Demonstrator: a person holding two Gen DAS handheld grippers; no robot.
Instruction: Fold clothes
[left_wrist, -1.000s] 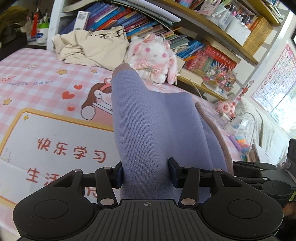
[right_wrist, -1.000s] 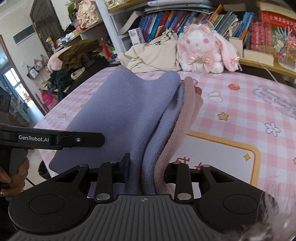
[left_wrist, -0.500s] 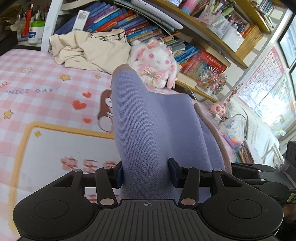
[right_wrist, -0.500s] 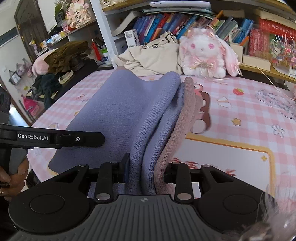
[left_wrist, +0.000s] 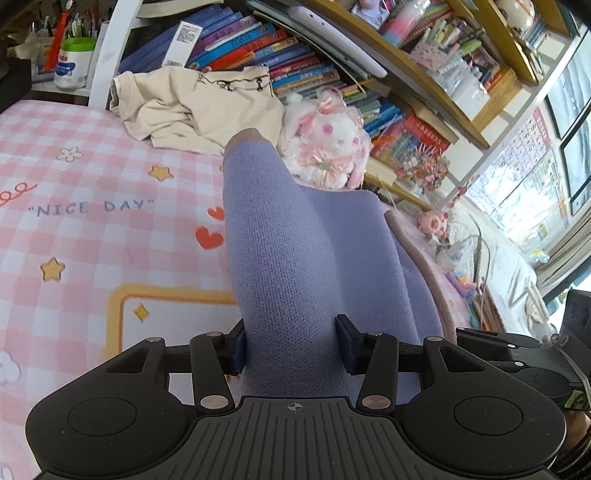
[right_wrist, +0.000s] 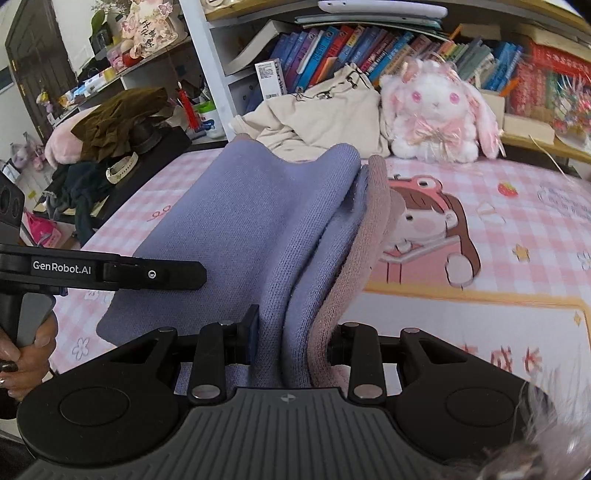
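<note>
A folded lilac knit garment (left_wrist: 295, 266) with a dusty pink trim is held up above the pink checked table cover (left_wrist: 92, 221). My left gripper (left_wrist: 293, 345) is shut on one end of its fold. My right gripper (right_wrist: 291, 341) is shut on the other end, where lilac layers (right_wrist: 258, 229) and the pink trim (right_wrist: 373, 221) bunch between the fingers. The left gripper's black body (right_wrist: 110, 271) shows in the right wrist view, at the garment's left. The right gripper's body (left_wrist: 517, 354) shows in the left wrist view.
A crumpled beige garment (left_wrist: 207, 107) and a white and pink plush rabbit (left_wrist: 325, 144) sit at the table's back, against bookshelves (left_wrist: 295, 66). The rabbit (right_wrist: 439, 118) and the beige garment (right_wrist: 317, 114) also show in the right wrist view. Dark clothes (right_wrist: 110, 140) are piled at the left.
Both grippers have carried the garment forward over the table toward the beige garment and the rabbit. Their grip has not changed.
</note>
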